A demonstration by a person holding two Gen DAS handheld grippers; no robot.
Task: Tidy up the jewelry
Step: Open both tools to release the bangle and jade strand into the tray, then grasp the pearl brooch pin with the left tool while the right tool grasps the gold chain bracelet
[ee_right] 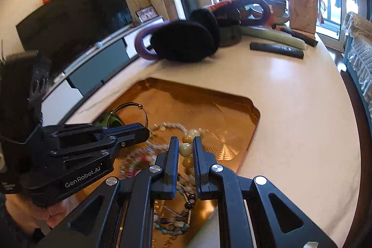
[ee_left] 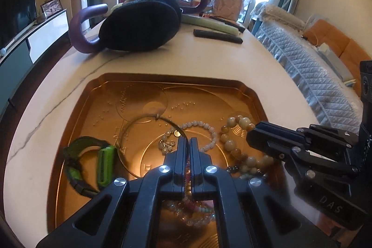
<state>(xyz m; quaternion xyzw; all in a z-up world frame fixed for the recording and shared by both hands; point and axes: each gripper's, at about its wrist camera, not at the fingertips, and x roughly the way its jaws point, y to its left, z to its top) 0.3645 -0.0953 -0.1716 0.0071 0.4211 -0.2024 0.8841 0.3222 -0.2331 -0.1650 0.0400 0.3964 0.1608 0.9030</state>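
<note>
Right wrist — bead string (ee_right: 187, 155) lengthwise between fingers

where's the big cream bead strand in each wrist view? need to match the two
Left wrist: the cream bead strand lies right of centre in the gold tray, its far end at the tip of the right hand-held gripper.
Right wrist: the same strand sits at centre, between the right hand-held gripper's fingers.
Shared landmark: the black remote on the table beyond the tray.
</note>
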